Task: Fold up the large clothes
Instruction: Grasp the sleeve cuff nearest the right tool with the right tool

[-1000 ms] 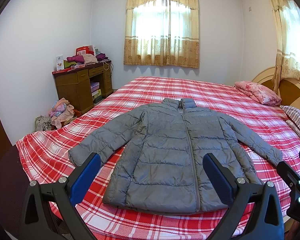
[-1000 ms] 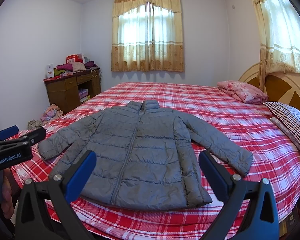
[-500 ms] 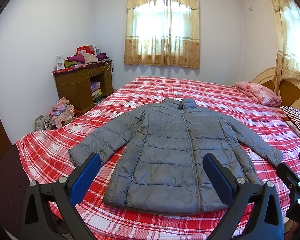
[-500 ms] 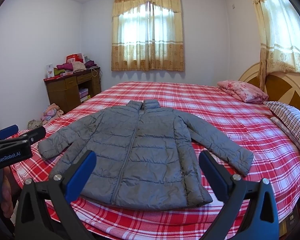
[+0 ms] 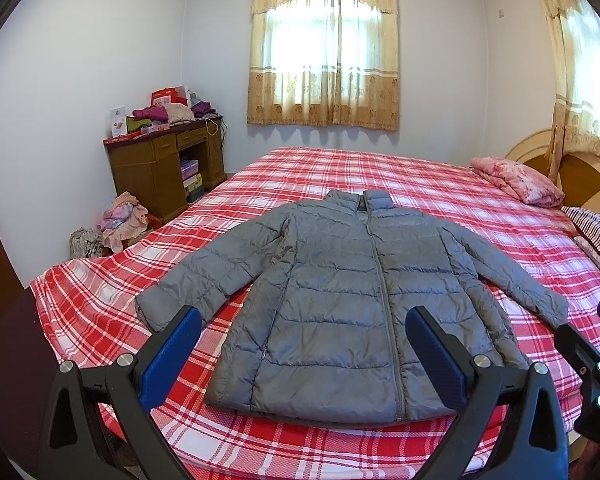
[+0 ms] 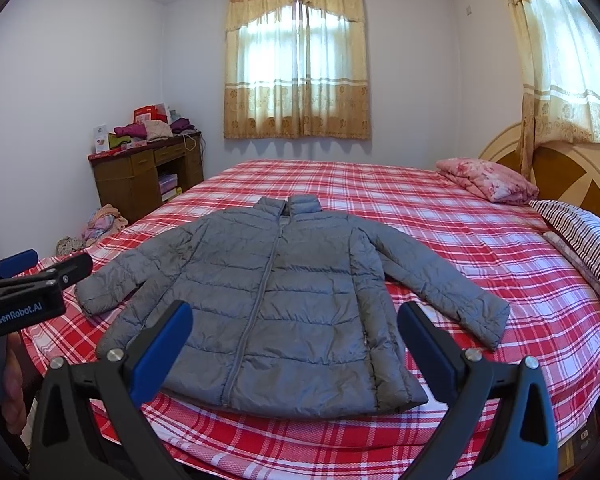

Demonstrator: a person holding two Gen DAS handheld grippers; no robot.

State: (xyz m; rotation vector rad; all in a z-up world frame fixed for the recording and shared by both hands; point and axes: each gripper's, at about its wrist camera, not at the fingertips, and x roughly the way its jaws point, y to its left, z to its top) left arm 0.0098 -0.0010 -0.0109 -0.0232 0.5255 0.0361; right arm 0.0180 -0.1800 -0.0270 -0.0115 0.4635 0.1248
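A grey puffer jacket (image 5: 340,300) lies flat and zipped on the red plaid bed (image 5: 440,184), collar away from me, both sleeves spread out. It also shows in the right wrist view (image 6: 268,292). My left gripper (image 5: 304,332) is open and empty, held above the near edge of the bed in front of the jacket's hem. My right gripper (image 6: 294,328) is open and empty too, hovering before the hem. The left gripper shows at the left edge of the right wrist view (image 6: 28,276).
A pink folded blanket (image 5: 516,184) and a striped pillow (image 6: 580,240) lie near the headboard at the right. A wooden desk (image 5: 160,164) piled with clothes stands by the left wall, with a heap of clothes (image 5: 120,220) on the floor.
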